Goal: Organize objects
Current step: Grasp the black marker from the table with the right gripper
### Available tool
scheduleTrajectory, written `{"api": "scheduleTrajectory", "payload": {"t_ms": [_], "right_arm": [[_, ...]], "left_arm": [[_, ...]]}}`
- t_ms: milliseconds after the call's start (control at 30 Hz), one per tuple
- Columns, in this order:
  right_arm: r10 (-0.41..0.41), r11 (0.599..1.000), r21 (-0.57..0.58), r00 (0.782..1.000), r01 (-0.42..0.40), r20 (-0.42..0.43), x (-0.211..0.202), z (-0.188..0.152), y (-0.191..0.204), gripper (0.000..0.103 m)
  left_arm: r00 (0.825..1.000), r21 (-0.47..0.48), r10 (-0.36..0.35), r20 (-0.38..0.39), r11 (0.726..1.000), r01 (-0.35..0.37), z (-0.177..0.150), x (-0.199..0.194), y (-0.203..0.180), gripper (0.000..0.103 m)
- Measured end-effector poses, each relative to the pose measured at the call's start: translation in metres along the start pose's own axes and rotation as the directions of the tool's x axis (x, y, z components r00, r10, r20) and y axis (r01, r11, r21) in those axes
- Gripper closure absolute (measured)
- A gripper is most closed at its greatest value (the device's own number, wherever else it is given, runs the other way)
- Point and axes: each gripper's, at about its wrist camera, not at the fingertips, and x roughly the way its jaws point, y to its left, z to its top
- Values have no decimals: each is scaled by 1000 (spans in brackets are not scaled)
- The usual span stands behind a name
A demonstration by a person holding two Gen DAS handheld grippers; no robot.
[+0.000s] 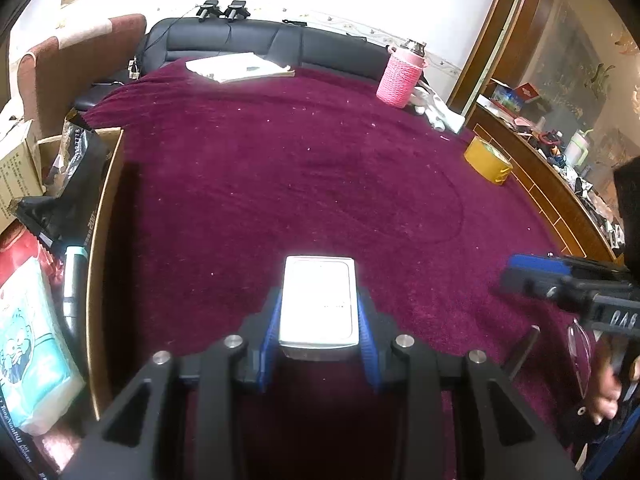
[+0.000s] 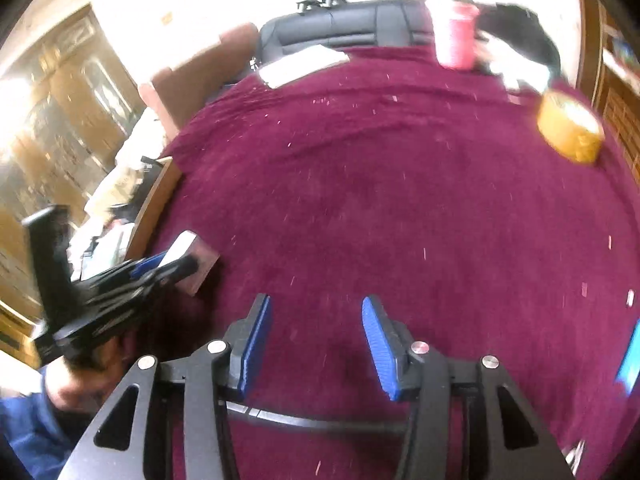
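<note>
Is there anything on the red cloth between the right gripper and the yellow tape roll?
No. In the right wrist view, only bare red cloth lies between the open right gripper and the yellow tape roll.

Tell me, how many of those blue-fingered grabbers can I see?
2. The left gripper is clamped on a silver box over the red cloth. The right gripper hovers open, nothing between its jaws. None seem hidden.
</note>
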Motion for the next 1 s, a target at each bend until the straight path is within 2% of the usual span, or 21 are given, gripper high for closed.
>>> {"api": "scheduleTrajectory", "payload": {"t_ms": [100, 167, 233, 400, 500, 533, 567, 600, 700, 767, 1000], "right_arm": [[60, 989, 137, 998, -59, 0, -22, -28, -10, 49], [120, 964, 240, 993, -112, -20, -22, -46, -19, 45], [116, 947, 308, 990, -88, -75, -11, -57, -28, 45], [107, 924, 376, 991, -69, -80, 6, -51, -33, 45], [37, 944, 329, 993, 3, -114, 26, -35, -19, 47], [3, 954, 298, 995, 27, -99, 31, -27, -13, 47], [-17, 962, 270, 995, 42, -93, 36, -24, -8, 52], [-46, 971, 229, 994, 69, -101, 44, -18, 0, 66], [-145, 984, 93, 984, 155, -98, 58, -11, 27, 82], [-188, 982, 9, 978, 190, -95, 60, -13, 40, 83], [-261, 965, -59, 961, 257, -89, 44, -43, 42, 79]], "left_arm": [[1000, -2, -6, 0, 1000, 6, 0, 0, 1, 69], [1000, -1, -6, 0, 1000, 6, 0, 0, 0, 69], [1000, 1, -6, 2, 1000, 6, 0, 1, -1, 69], [1000, 3, -17, -1, 1000, 17, -1, 2, -1, 69], [1000, -3, -24, -1, 1000, 24, -1, 2, -1, 69], [1000, -3, -25, -2, 1000, 25, 0, 2, -1, 69], [1000, -2, -24, -1, 1000, 23, 0, 3, -1, 69], [1000, -2, -24, -1, 1000, 24, 0, 3, -1, 69], [1000, -3, -24, 0, 1000, 24, -1, 2, -1, 69], [1000, -2, -24, -2, 1000, 24, 0, 3, -2, 69], [1000, 9, -15, -4, 1000, 15, 0, 4, -3, 69]]}}
